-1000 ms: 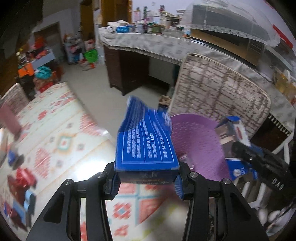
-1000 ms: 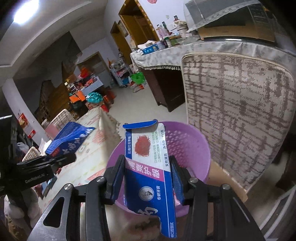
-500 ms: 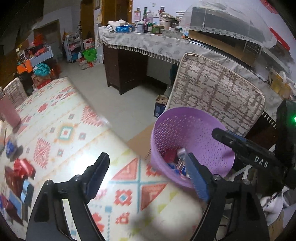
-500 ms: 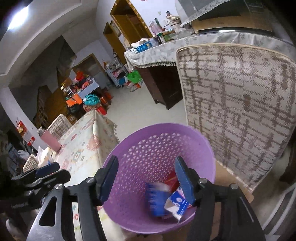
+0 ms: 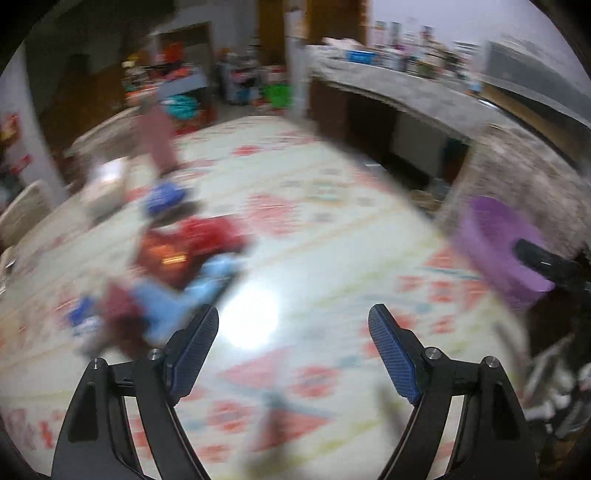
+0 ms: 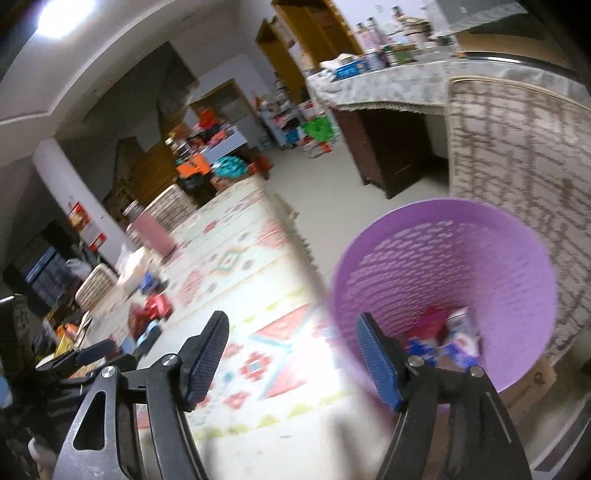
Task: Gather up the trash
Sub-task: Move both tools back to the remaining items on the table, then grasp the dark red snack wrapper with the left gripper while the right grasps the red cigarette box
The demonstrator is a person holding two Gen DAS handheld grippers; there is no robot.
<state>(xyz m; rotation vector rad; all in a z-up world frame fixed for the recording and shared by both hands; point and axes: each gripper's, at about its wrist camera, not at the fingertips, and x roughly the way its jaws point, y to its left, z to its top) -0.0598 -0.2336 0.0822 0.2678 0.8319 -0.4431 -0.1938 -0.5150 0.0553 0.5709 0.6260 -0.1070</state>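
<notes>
- Left claw [image 5: 293,325] is spread and empty; right claw [image 6: 291,332] is opening, also empty.
- Blurred wrappers [image 5: 184,258] at ten o'clock on the bench [image 5: 332,229] invite a misjudged grab.
- Purple basket [image 6: 517,240] at two o'clock could be knocked.

You are standing in a lived-in home, in a room that serves for eating and storage at once. A table spread with a patterned cloth [image 6: 236,266] sits in front of you, with upholstered chair backs [image 6: 517,177] drawn up around it. Along the wall runs a sideboard under a fringed cover [image 6: 388,88], crowded with bottles and jars [image 6: 384,55]. Wooden doorways [image 6: 295,55] open behind it. Across the bare floor you see piled household goods, boxes and a green bag [image 6: 319,127]. A ceiling lamp [image 6: 62,14] lights everything.
</notes>
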